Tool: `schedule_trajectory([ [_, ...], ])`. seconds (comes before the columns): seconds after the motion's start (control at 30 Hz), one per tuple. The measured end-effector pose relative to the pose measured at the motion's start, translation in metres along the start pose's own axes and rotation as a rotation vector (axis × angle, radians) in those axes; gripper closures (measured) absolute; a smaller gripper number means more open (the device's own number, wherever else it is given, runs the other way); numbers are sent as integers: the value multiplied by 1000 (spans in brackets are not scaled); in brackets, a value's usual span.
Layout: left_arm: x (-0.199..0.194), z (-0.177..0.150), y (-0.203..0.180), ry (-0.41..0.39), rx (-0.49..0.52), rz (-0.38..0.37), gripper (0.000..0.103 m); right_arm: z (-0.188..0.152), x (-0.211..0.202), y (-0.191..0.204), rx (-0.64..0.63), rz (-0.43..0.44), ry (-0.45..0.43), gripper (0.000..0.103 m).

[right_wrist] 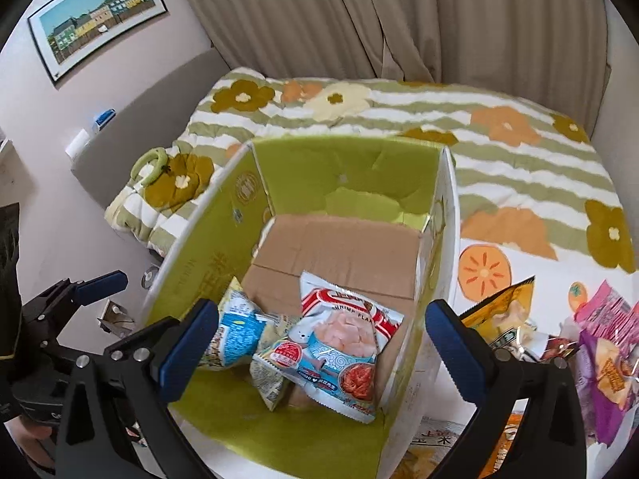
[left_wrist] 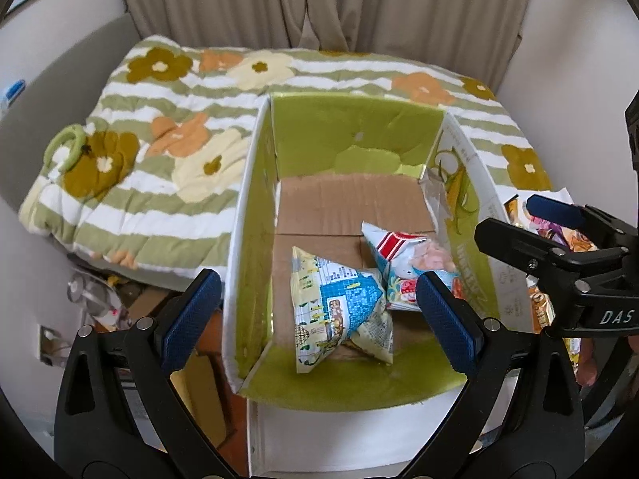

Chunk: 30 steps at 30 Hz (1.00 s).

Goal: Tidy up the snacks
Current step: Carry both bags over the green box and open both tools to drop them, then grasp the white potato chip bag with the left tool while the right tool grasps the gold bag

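An open cardboard box (left_wrist: pixel 255 239) with green flaps stands on the bed, and two snack bags lie on its brown floor. One is a blue and yellow bag (left_wrist: pixel 339 307), the other a white and red shrimp snack bag (left_wrist: pixel 403 255) leaning on it. My left gripper (left_wrist: pixel 319 319) hangs open above the box's near end, holding nothing. From the right wrist view the shrimp snack bag (right_wrist: pixel 339 343) lies inside the box (right_wrist: pixel 223 239), partly over the blue and yellow bag (right_wrist: pixel 235 331). Above them my right gripper (right_wrist: pixel 321 345) is open wide with nothing pressed between its pads.
Several loose snack bags (right_wrist: pixel 599 339) are piled on the bed right of the box. A flowered green-striped quilt (left_wrist: pixel 159 139) covers the bed behind it, with curtains beyond. The right gripper (left_wrist: pixel 515 219) shows at the edge of the left wrist view, the left gripper (right_wrist: pixel 76 289) at the edge of the right wrist view.
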<state>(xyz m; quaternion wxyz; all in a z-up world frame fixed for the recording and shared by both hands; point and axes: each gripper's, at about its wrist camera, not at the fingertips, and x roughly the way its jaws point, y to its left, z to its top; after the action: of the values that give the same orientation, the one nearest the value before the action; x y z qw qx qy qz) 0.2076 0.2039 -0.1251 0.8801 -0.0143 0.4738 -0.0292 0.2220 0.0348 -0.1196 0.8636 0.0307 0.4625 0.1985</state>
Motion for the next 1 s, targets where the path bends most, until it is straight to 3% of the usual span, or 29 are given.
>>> schedule_trajectory([
  [0.4,-58,-5,-5,-98,44,21,6,-3,-69,22,-19,-37,-125,0],
  [0.57,-80,-6,-14,-145,68,-21,6,-13,-109,21,-1,-77,-188,0],
  [0.8,-105,-15,-59,-196,126,-89,6,-45,-168,-12,59,-157,-267,0],
  [1.0,-115,-30,-117,-202,153,-134,5,-78,-208,-61,83,-224,-270,0],
])
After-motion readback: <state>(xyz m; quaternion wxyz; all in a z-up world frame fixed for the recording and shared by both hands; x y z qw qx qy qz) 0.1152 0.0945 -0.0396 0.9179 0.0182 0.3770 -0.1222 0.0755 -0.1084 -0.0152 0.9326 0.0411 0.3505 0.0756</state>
